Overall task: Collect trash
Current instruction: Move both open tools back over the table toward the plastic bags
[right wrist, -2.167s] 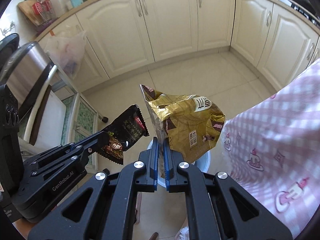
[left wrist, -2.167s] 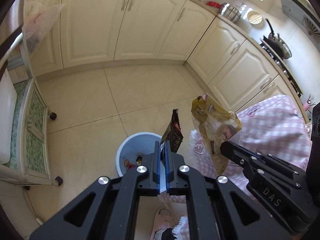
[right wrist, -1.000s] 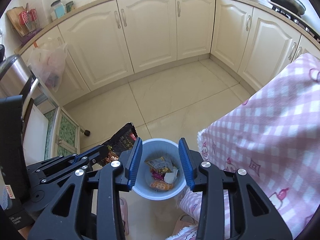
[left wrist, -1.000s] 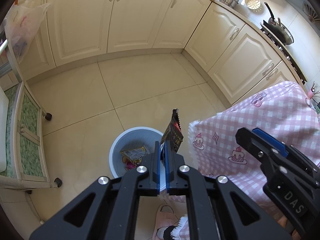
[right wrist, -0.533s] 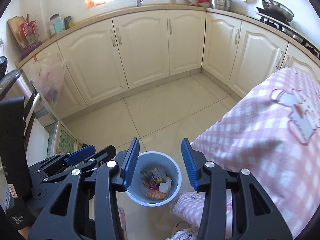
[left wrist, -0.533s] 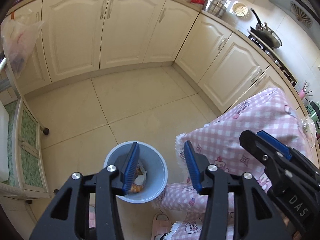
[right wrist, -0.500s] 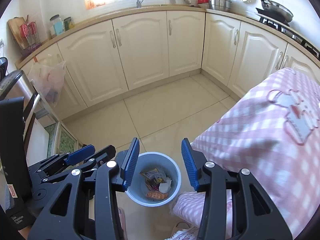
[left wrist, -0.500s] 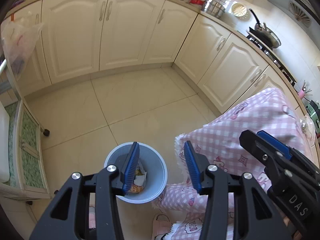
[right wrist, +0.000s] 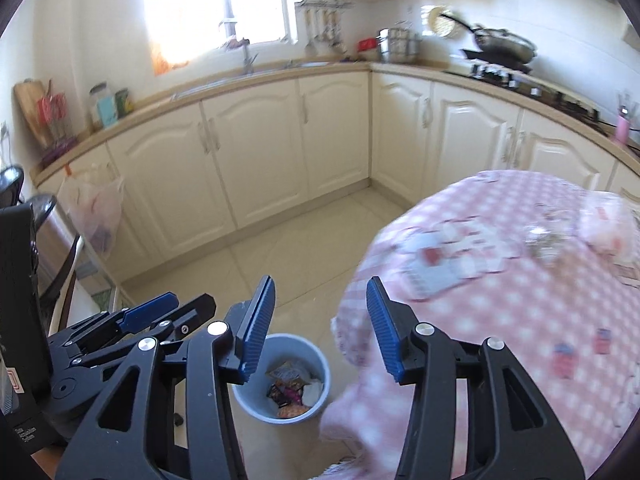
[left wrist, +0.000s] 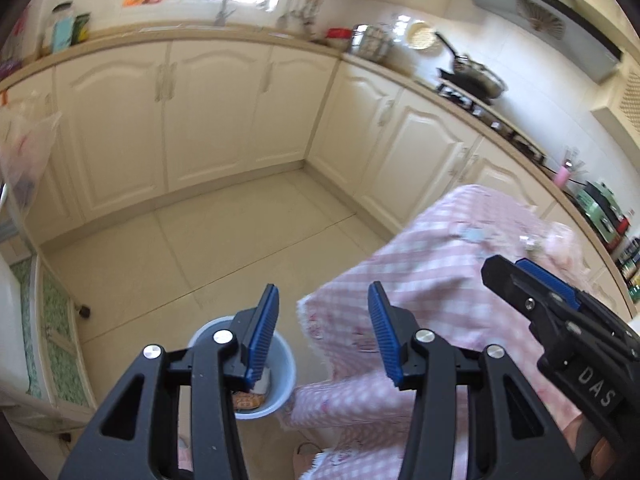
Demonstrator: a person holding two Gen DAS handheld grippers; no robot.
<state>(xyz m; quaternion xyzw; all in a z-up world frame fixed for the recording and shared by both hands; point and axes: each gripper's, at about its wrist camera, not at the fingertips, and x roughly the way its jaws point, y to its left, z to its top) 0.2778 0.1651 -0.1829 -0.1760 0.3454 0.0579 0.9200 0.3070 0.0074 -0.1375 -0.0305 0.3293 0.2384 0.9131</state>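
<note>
A blue-grey bin (right wrist: 256,404) stands on the floor by the table's corner, with several wrappers (right wrist: 292,388) inside. My right gripper (right wrist: 321,284) hangs high above it. Its jaws are opening and nothing is between them. My left gripper (left wrist: 323,292) is open and empty, also well above the bin (left wrist: 286,376). Each gripper shows in the other's view: the left gripper (right wrist: 190,302) at lower left, the right gripper (left wrist: 508,268) at right. On the pink checked table (right wrist: 500,320) lie a crumpled clear wrapper (right wrist: 544,240) and a pinkish bag (right wrist: 604,228), both blurred.
Cream cabinets (right wrist: 260,160) line the far walls under a counter with a sink, pots and a stove with a pan (right wrist: 500,46). A plastic bag (right wrist: 96,208) hangs at left, near a white cart (left wrist: 56,320). A slipper (left wrist: 304,454) lies below the tablecloth's edge.
The left gripper let go of the dark wrapper, which is gone from view. Both grippers rose away from the bin and tilted up. The right jaws stand slightly wider.
</note>
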